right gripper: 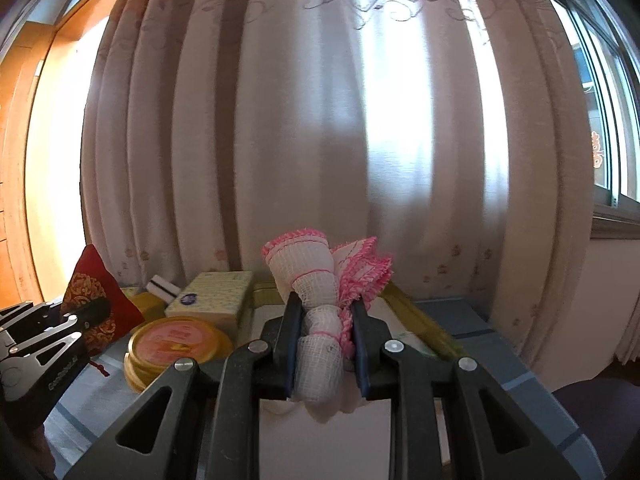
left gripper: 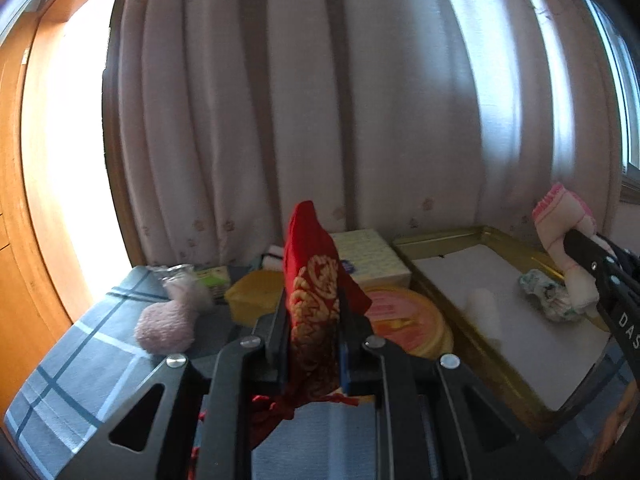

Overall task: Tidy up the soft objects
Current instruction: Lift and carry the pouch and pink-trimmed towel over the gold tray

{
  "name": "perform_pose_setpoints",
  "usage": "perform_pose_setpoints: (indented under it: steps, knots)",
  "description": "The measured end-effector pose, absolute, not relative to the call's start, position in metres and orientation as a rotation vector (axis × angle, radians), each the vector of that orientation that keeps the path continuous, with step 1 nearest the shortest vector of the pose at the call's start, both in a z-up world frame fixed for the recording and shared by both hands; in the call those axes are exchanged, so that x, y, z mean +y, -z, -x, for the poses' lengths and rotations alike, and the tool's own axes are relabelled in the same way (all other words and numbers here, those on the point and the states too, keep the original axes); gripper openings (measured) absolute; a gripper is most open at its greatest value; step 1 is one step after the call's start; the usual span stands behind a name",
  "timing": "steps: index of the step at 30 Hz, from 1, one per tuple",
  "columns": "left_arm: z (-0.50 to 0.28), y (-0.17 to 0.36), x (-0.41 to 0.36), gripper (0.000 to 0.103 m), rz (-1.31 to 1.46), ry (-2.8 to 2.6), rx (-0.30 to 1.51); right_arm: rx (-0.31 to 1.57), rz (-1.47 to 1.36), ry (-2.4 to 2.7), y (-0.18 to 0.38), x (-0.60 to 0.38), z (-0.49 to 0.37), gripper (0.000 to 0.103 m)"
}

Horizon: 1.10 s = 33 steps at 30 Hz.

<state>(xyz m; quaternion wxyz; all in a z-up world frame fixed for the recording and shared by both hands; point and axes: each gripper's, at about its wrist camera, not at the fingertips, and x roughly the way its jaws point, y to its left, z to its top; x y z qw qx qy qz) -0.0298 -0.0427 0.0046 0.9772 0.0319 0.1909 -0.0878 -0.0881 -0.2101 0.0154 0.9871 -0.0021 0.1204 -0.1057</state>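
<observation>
pouch (left gripper: 316,292): red cloth with gold print, cord trailing below; looks light and limp, likely to sag or slip if pinched only at an edge. Best taken across the bunched middle, as now.
left tool (left gripper: 314,320): clenched on the pouch, jaws nearly together, cloth standing upright between them, lifted clear of the bench (left gripper: 80,360).
cloth (right gripper: 324,312): white gauze roll with pink frilled edge, tied in the middle; soft, squashes under pressure, not fragile. Tie point gives the firmest hold.
right tool (right gripper: 322,344): closed on the cloth at its waist, held over the tray (left gripper: 440,240).
tray: gold rim, white liner, right side of the bench; 1 crumpled patterned rag (left gripper: 548,294) lies in it.
still out: pink fluffy toy (left gripper: 168,320), near left on the bench.
other: tissue box (left gripper: 372,256), round tin (left gripper: 404,320), between pouch and tray.
</observation>
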Motion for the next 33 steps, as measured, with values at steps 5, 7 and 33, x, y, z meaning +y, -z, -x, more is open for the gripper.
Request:
perform_pose_setpoints:
  steps: [5,7,33]
  knots:
    - [0.031,-0.006,-0.059,0.016,-0.067,0.222,0.37,0.252,-0.02,0.252,-0.016,-0.234,0.091,0.025]
    - [0.032,-0.007,-0.065,0.016,-0.068,0.238,0.364,0.253,-0.02,0.27,-0.016,-0.242,0.093,0.025]
    - [0.018,-0.006,-0.171,0.016,-0.085,0.503,0.482,0.387,-0.022,0.276,-0.009,-0.296,0.065,0.025]
